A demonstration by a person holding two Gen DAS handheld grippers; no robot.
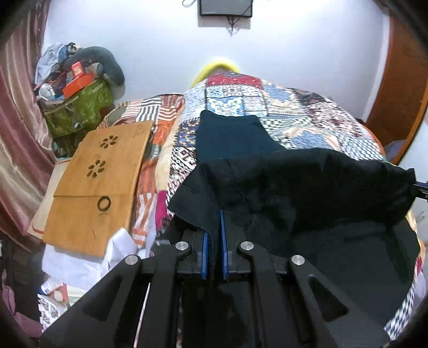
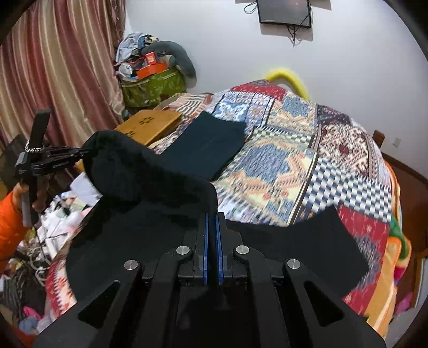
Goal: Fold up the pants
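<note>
The left gripper (image 1: 215, 214) has its blue-padded fingers drawn nearly together, pinching an edge of the black pants (image 1: 294, 187). The right gripper (image 2: 212, 216) is likewise narrowed onto the same garment, cloth caught between its blue pads. Between the two tools the pants hang lifted in a dark, sagging span above the near edge of the bed, and the lower part drapes down over the patchwork quilt (image 2: 281, 160). In the right wrist view the left gripper shows at the left side, gripping the far end of the cloth, with an orange sleeve (image 2: 9, 227) behind it. Farther up the quilt, towards the bed's far edge, lies a folded dark teal garment (image 1: 230, 136), flat. Along the bed's left edge rests a wooden lap board (image 1: 101, 182) with flower-shaped cut-outs. A screen (image 2: 285, 12) hangs on the white wall beyond.
</note>
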